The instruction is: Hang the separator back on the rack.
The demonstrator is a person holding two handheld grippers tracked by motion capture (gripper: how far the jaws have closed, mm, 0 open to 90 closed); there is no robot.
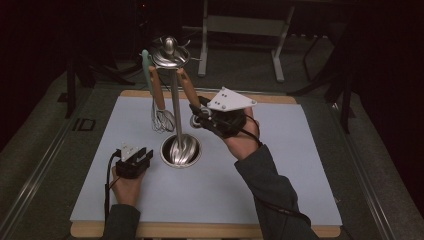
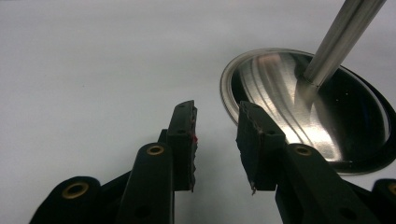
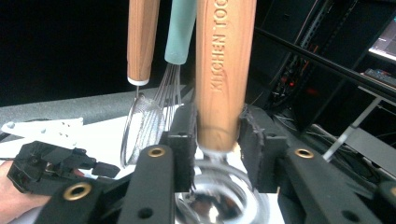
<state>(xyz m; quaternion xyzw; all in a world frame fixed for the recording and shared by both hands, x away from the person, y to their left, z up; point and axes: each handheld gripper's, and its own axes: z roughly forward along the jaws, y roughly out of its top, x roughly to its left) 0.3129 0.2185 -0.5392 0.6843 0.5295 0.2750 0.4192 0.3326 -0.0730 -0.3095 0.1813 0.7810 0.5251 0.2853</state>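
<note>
A steel utensil stand [image 1: 176, 100] rises from a round dish base [image 1: 180, 150] on the pale blue mat [image 1: 280, 165]. From its top ring hang a whisk [image 1: 162, 120] on a wooden handle, a teal-handled tool [image 1: 146, 67] and a wooden-handled utensil [image 1: 187, 85] with a steel head. My right gripper [image 1: 196, 114] has its jaws on either side of that handle's lower end [image 3: 224, 70]; a thin gap shows beside one pad, so it is open [image 3: 217, 135]. My left gripper [image 1: 134, 159] rests on the mat left of the base, open and empty [image 2: 217, 135], with the dish rim [image 2: 224, 88] just beyond its right jaw.
The mat lies on a wooden board [image 1: 200, 231] with bare room at front and right. In the right gripper view the whisk [image 3: 149, 116] and the teal handle [image 3: 180, 28] hang close to the left of my jaws. A metal frame [image 1: 240, 30] stands on the dark floor behind.
</note>
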